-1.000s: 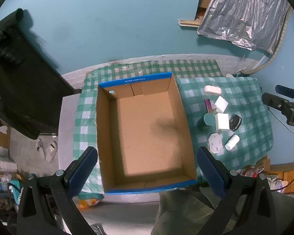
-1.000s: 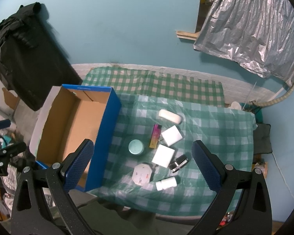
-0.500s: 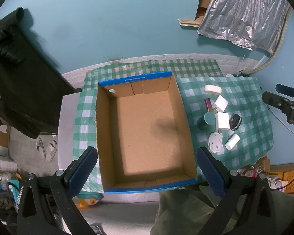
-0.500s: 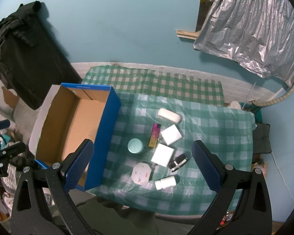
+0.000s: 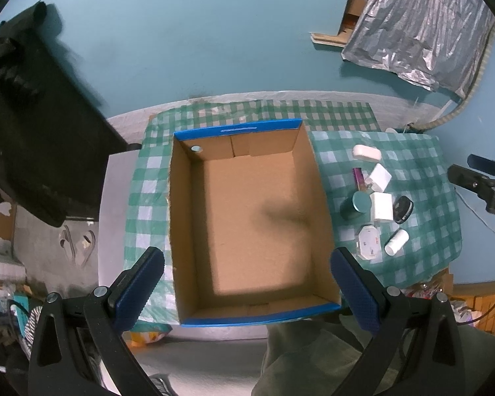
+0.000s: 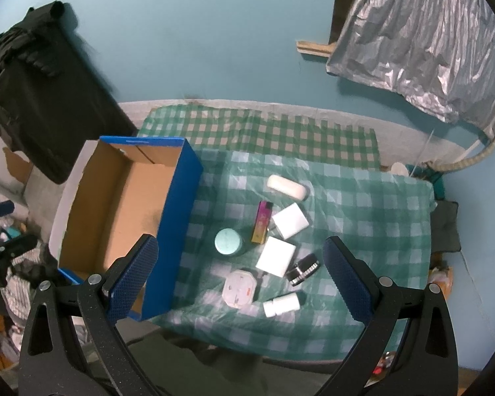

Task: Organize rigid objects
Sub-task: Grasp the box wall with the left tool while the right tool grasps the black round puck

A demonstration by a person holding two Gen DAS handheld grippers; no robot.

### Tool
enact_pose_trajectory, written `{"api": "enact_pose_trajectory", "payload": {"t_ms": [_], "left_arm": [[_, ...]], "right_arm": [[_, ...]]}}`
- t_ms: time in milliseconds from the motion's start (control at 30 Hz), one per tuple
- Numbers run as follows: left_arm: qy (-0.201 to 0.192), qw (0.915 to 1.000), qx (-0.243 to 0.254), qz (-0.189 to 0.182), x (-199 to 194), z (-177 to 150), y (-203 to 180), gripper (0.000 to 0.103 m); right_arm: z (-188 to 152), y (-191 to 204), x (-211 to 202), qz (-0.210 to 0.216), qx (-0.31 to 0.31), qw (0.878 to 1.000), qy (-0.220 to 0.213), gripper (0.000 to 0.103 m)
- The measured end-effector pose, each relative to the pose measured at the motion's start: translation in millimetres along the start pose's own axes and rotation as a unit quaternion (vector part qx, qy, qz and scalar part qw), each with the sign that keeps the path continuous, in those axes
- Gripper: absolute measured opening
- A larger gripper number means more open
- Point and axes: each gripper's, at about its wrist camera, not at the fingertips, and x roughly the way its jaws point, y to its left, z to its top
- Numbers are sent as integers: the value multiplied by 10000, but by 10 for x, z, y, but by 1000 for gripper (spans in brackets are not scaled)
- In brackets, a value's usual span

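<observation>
We hold both grippers high over the table, nothing picked yet. Left gripper (image 5: pixel 247 283) hangs above the empty box (image 5: pixel 250 217), jaws wide apart. Right gripper (image 6: pixel 237 270), jaws also spread and empty, looks down on the small items: jar (image 6: pixel 228 242), soap (image 6: pixel 286 187), bottle (image 6: pixel 281 304). Next, we judge, lower the right one onto a single item.

blue box (image 5: pixel 247 224) – open, empty | small items (image 6: pixel 275 257) – clustered beside it
</observation>
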Motion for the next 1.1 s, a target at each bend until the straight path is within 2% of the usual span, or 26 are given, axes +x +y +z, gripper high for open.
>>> {"api": "enact_pose_trajectory", "payload": {"t_ms": [367, 733, 933, 1100], "left_arm": [[257, 9991, -203, 270, 395, -67, 419, 102], [641, 9962, -409, 422, 871, -224, 796, 102], [834, 9943, -437, 507, 1156, -306, 919, 102], [983, 9931, -477, 419, 1331, -387, 956, 101]], "right_arm": [[18, -517, 270, -256, 445, 9981, 346, 100], [-348, -958, 984, -208, 872, 9902, 1070, 100], [-454, -1143, 1401, -223, 1368, 9809, 1367, 95], [-540, -1333, 1712, -56, 1975, 9674, 1582, 83]]}}
